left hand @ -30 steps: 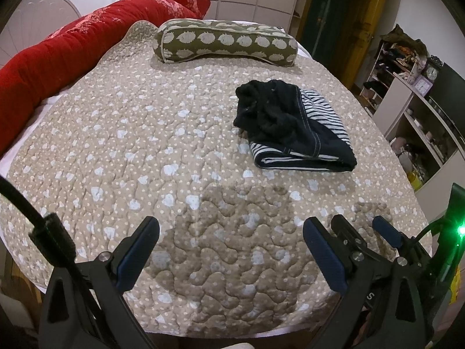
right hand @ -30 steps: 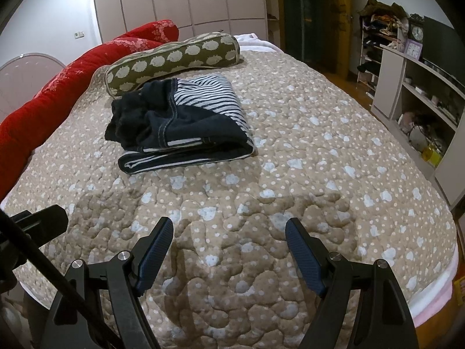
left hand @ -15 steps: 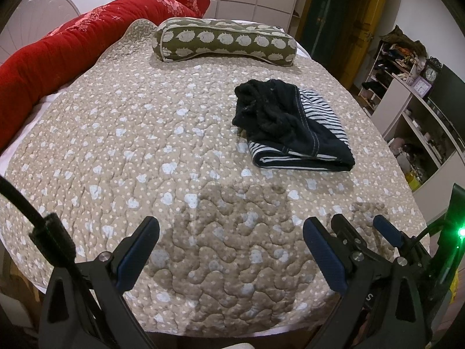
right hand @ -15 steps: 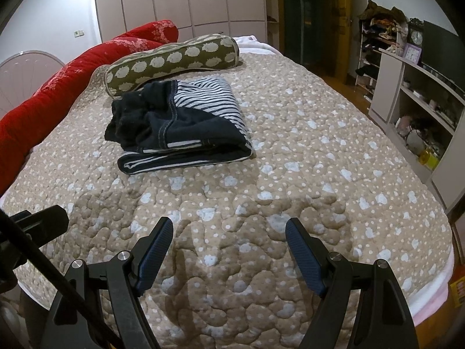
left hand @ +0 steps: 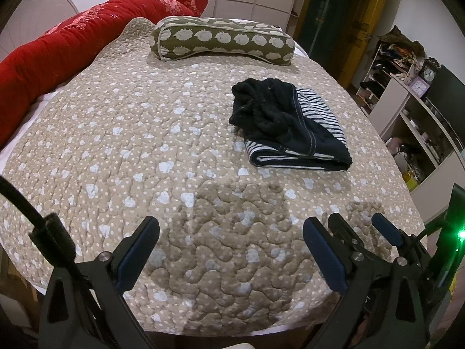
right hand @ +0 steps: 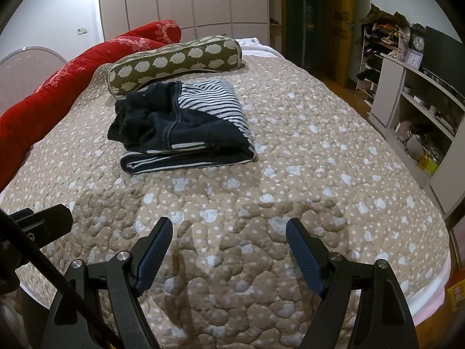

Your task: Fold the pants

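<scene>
- Pants [left hand: 286, 126]: dark navy with a striped lining showing, lying in a folded bundle on the quilted bedspread [left hand: 122, 133]; well ahead of both grippers and touched by neither. The far-left end is a bunched, loose heap rather than a flat layer.
- Left gripper [left hand: 231, 250]: released, jaws spread wide, nothing between them; hangs over the near edge of the bed, pants ahead and to its right.
- Right gripper [right hand: 229, 250]: released, jaws spread wide, empty; pants ahead and slightly to its left.
- Bolster pillow [right hand: 174, 62]: beyond the pants, just behind them in the right wrist view.
- Red duvet [left hand: 66, 43]: far left of the grippers, well apart from the pants.
- Risk: the bunched end looks unsecured; it could slump and open the fold if left as it is.
- Risk: a fresh grasp on the top layer alone would likely drag the stack apart.
- Change from the earlier frames: pants unmoved; both grippers as wide as before; each view has drawn back very slightly from the bundle.
</scene>
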### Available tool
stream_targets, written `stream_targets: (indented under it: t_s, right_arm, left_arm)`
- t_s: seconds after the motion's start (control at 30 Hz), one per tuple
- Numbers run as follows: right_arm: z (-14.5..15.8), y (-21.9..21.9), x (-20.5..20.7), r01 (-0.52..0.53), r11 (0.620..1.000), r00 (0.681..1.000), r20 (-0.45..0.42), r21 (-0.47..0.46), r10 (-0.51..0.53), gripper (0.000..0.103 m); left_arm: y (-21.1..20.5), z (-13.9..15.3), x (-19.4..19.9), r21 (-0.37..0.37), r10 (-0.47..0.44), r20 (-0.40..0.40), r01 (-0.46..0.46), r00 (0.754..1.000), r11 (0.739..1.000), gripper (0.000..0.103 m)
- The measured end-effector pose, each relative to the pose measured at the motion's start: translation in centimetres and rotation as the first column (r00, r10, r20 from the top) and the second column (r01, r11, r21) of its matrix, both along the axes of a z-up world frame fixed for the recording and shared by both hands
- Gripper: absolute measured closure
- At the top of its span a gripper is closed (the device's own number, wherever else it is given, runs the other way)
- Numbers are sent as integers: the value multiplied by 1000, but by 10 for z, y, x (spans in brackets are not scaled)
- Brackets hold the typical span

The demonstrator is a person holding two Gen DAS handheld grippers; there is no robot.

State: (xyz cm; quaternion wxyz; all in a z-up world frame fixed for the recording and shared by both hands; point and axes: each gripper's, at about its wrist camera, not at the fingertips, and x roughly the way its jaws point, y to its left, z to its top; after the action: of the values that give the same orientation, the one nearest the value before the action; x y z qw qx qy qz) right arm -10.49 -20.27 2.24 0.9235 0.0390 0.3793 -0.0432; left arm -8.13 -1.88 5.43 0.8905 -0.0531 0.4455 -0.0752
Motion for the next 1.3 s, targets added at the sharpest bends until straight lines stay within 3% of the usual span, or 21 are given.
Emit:
stream_targets:
  t_s: [1.3]
  right_arm:
    - [-2,10,0,-34,999,999,5,-36,34,18]
  left_arm:
    - [0,0,-1,-3,1,3,-1,1000,1000,4]
